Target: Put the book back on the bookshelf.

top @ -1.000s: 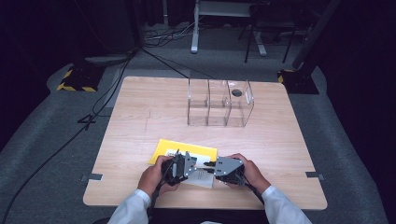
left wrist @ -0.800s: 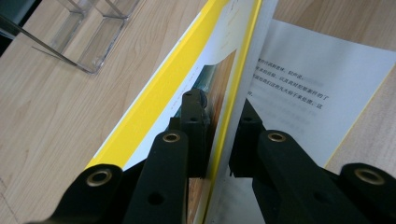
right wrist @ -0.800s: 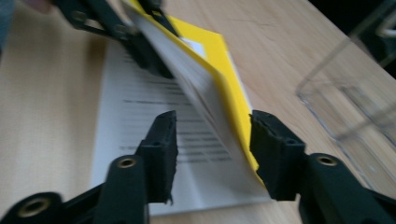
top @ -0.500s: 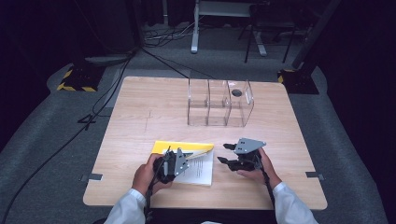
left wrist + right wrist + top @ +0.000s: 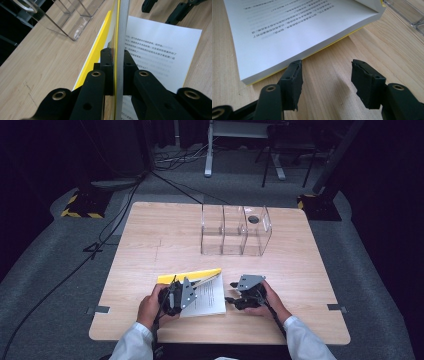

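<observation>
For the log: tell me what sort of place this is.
Probably a lab or recording studio: a lone wooden table on grey carpet, dark surroundings, cables on the floor, hazard-striped stand bases.

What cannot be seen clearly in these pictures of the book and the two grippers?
- Printed text on the book: too small and blurred to read in both gripper views.
- Front of the lifted yellow cover: seen edge-on in the left gripper view, clamped by the left gripper.
- Contents of the clear box: too small in the high view.
- Right gripper: open beside the book; the bottom edge cuts off its body.
</observation>
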`<state>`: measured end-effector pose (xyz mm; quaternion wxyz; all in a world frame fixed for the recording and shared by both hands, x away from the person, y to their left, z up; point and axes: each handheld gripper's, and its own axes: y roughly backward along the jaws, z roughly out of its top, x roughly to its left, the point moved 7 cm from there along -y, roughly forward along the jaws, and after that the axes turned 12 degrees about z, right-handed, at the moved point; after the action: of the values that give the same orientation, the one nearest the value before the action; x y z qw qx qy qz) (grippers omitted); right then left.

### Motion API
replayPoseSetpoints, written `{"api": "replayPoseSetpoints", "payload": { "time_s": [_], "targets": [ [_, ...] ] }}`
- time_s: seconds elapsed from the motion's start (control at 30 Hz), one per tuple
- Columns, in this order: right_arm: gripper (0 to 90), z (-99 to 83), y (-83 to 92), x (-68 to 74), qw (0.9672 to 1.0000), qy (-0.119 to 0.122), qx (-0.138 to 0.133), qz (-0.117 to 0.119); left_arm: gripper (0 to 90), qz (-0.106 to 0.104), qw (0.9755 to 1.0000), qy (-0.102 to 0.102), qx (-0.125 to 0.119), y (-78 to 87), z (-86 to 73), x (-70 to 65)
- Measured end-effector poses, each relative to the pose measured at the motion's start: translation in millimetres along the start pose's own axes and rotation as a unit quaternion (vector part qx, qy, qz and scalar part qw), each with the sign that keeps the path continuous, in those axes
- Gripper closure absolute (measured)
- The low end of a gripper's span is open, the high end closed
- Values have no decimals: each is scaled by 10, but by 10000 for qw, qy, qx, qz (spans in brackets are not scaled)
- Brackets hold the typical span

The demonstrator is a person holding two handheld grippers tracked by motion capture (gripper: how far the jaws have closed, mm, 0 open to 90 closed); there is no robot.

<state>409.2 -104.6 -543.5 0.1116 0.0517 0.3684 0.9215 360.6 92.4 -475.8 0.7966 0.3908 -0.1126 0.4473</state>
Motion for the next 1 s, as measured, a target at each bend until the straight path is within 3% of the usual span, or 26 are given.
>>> {"api": "replayPoseSetpoints", "payload": {
  "time_s": [0.17, 0.33, 0.57, 0.73, 1.0],
  "targets": [
    [431, 10, -31, -25, 10000, 8, -14, -78, 843, -20, 9999, 110, -93, 41, 9, 40],
    [428, 40, -71, 5, 9999, 30, -134, 51, 842, -104, 9999, 94, -49, 27, 1, 16],
    [432, 171, 29, 77, 9955, -191, -844, 379, 837, -211, 9996, 158, 25, -1, -23, -55],
    [394, 248, 48, 123, 9941, -195, -1006, 357, 820, -368, 9990, 169, 162, -17, -73, -165],
    [276, 287, 16, 129, 9962, 79, -865, -63, 807, -613, 9975, 68, 340, -43, -158, -285]
  ]
}}
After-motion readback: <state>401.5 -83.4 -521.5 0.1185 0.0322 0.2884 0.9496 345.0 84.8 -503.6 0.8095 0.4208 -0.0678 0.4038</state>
